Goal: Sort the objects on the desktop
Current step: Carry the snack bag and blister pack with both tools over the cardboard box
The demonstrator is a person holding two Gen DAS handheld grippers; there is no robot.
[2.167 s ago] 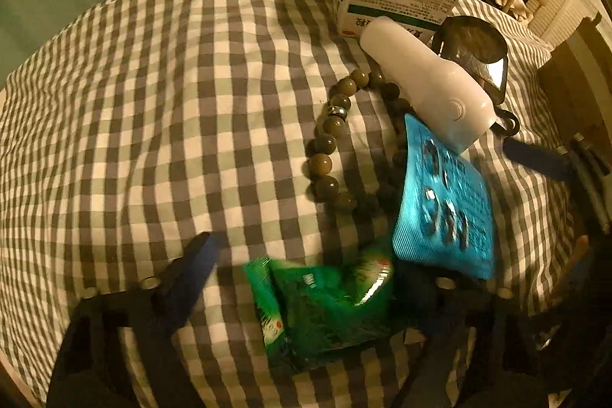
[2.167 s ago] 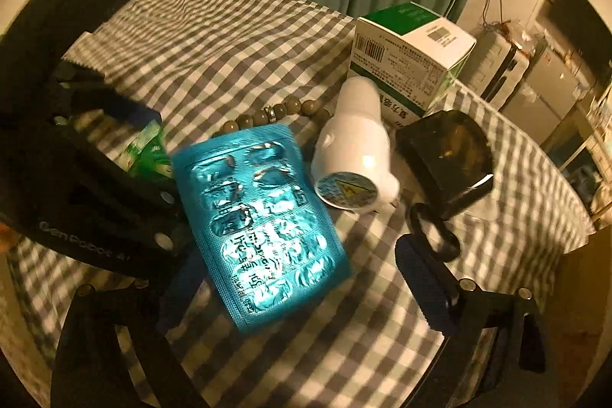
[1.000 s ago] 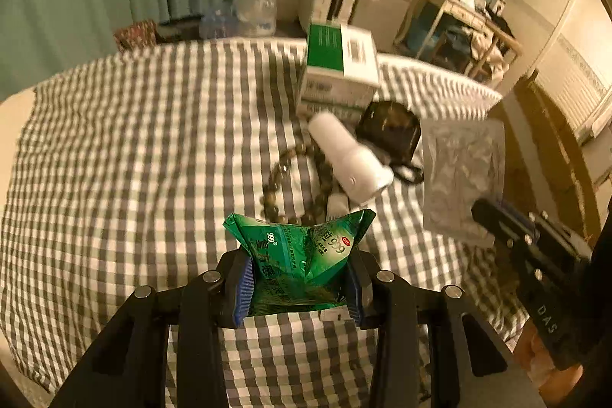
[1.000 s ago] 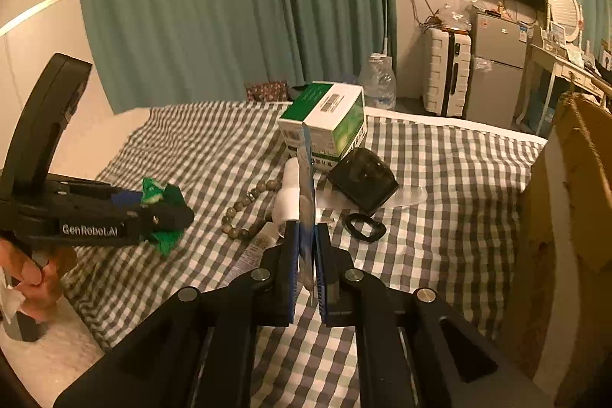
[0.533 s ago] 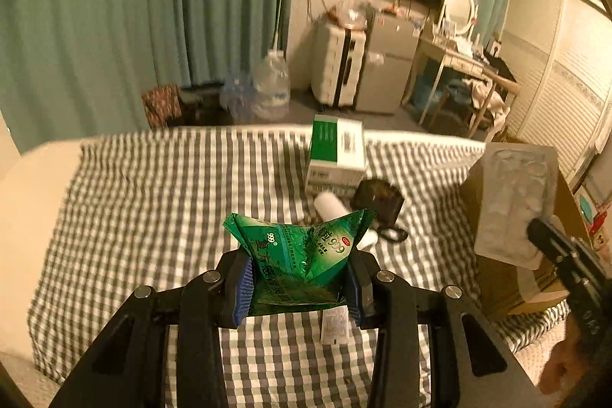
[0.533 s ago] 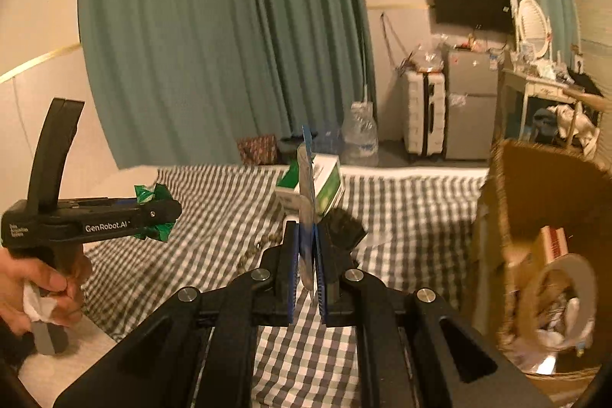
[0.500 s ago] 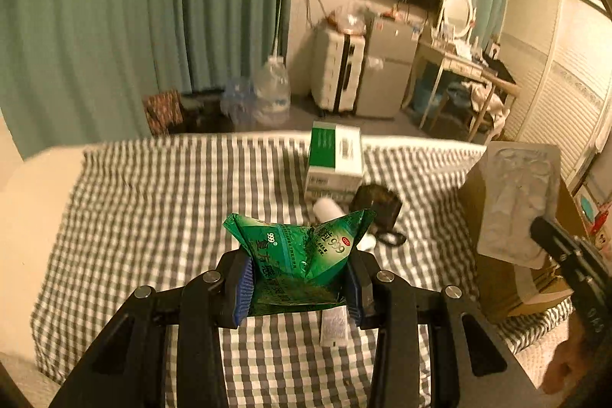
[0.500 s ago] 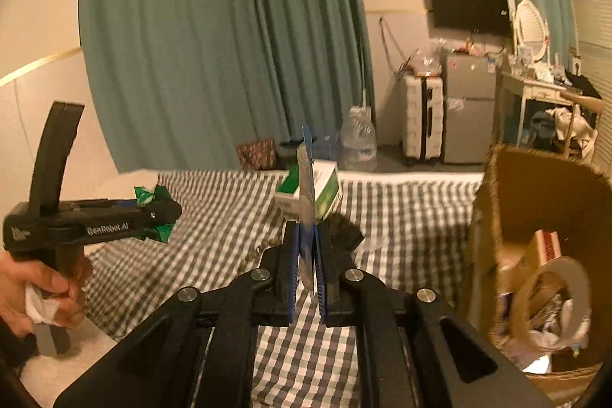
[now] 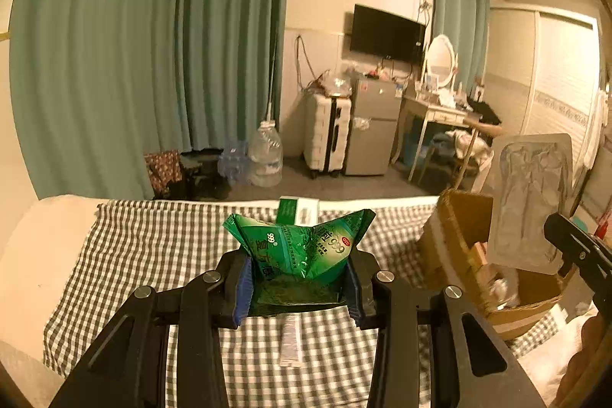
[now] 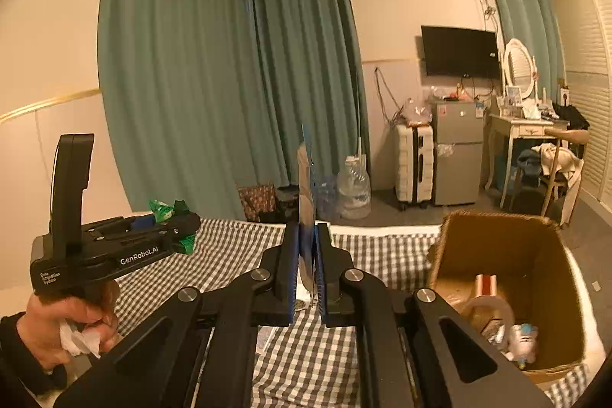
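Blister pack (image 10: 306,201) edge-on; face (image 9: 529,201) elsewhere

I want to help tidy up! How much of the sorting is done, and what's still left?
Some things already lie in the cardboard box, like a tape roll. In hand: the left gripper is shut on a green packet, and the right gripper is shut on a pill sheet, both lifted above the checked cloth. Neither is in the box yet. A green-and-white box and a small tube remain on the cloth.
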